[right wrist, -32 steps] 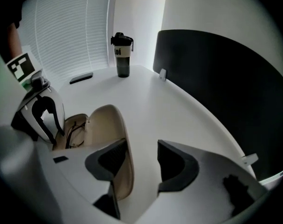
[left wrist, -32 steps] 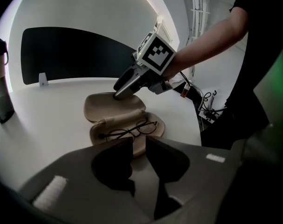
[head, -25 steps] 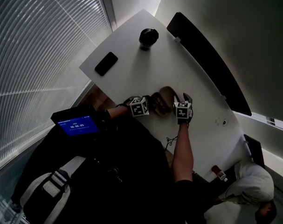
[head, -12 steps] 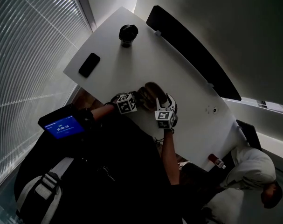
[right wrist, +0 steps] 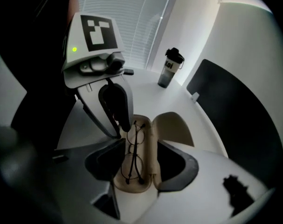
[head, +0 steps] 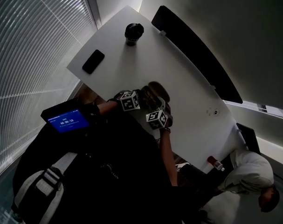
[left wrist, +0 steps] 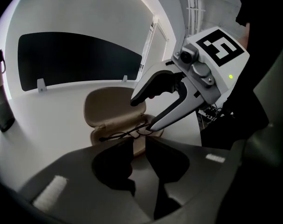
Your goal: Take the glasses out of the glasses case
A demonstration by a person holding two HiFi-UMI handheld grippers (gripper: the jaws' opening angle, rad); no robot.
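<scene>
**Open glasses case, glasses inside**

Item: beige glasses case [right wrist: 153,155], lid [right wrist: 174,125] thrown back, lying on the white worktop [head: 178,97].

Contents: wire-framed glasses [right wrist: 132,150], flat in the lower half.

My right tool [right wrist: 141,148]: jaws spread, one on each side of the case, close against its walls.

My left tool [left wrist: 138,141]: jaws nearly together at the case's end, pinching its rim as far as I can tell.

Also on the worktop, well apart from the case: black phone [head: 93,61], dark travel mug [right wrist: 169,69].
</scene>
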